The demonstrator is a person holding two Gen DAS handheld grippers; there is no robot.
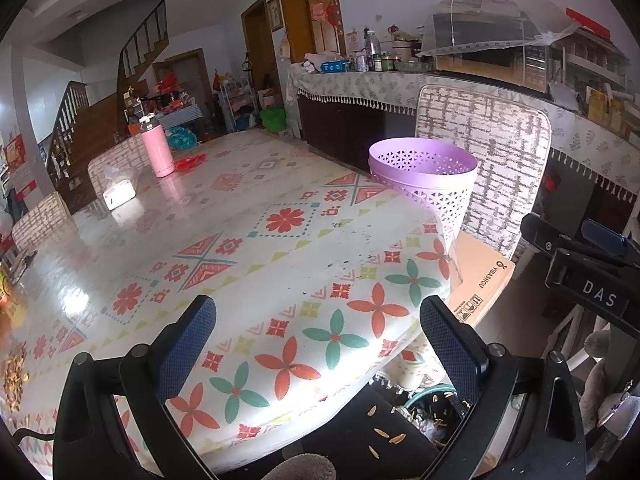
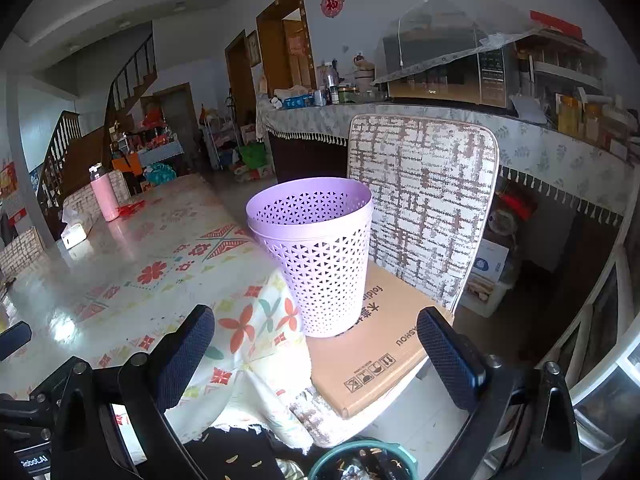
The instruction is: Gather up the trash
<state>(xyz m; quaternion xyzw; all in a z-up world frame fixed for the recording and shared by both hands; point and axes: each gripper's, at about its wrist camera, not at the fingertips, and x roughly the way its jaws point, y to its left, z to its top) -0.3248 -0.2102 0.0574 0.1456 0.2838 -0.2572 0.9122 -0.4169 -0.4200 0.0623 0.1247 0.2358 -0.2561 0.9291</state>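
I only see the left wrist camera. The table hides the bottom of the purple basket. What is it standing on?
Observer: The purple basket stands upright on a flat cardboard box, which lies on the seat of the chair beside the table.
Child: Is my right gripper holding anything?
Observer: No. The right gripper is open, with nothing between its fingers. It points toward the basket.
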